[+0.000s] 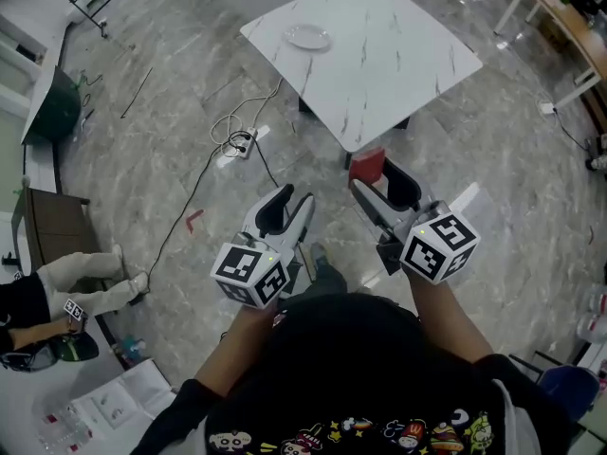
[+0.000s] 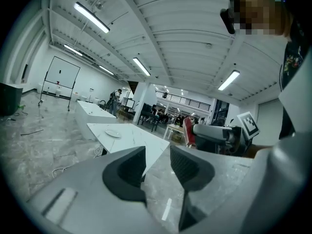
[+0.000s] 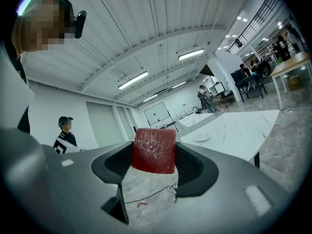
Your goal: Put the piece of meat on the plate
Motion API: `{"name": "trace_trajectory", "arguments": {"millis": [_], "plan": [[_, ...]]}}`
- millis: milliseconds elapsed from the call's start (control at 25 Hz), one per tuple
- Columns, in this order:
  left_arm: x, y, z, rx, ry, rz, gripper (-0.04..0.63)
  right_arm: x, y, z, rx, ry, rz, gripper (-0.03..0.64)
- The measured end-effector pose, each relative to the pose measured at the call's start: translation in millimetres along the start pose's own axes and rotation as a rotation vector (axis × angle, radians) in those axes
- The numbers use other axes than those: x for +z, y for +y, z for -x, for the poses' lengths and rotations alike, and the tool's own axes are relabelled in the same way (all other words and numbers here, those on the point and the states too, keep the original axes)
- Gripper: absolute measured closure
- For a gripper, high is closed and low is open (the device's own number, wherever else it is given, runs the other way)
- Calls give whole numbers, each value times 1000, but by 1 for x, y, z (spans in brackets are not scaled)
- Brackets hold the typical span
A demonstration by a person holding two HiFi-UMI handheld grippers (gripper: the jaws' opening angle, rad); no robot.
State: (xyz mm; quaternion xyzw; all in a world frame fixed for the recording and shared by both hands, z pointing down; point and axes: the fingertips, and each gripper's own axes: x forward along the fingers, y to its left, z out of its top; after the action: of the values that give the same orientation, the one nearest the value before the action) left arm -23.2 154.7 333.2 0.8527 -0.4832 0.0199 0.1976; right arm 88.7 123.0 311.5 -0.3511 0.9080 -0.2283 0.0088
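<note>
Two grippers hang over open floor [image 1: 180, 112], just short of the table [image 1: 398, 64] corner. The left gripper [image 1: 293, 201] has its jaws apart with nothing between them; the right gripper [image 1: 372, 180] clamps the piece of meat [image 1: 367, 165]. Beyond, the plate [image 1: 308, 36] sits near the table's far-left edge.

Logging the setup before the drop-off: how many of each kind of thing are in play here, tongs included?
Tongs: 2, left tongs and right tongs
Piece of meat: 1
Plate: 1
Table: 1
Total: 5

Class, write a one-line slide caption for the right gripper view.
Right tongs clamp a red piece of meat; white plate sits on the marble table.
</note>
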Motion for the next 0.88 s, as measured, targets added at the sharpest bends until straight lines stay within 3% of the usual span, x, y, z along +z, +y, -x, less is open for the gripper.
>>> {"name": "trace_trajectory", "arguments": {"millis": [360,880], "plan": [[16,45,-21,-60,10,6,322,7,-4,-50,-46,6,2,322],[31,84,-27,-83,8,-1,322,0,-5,-88,-87,22,6,322]]}}
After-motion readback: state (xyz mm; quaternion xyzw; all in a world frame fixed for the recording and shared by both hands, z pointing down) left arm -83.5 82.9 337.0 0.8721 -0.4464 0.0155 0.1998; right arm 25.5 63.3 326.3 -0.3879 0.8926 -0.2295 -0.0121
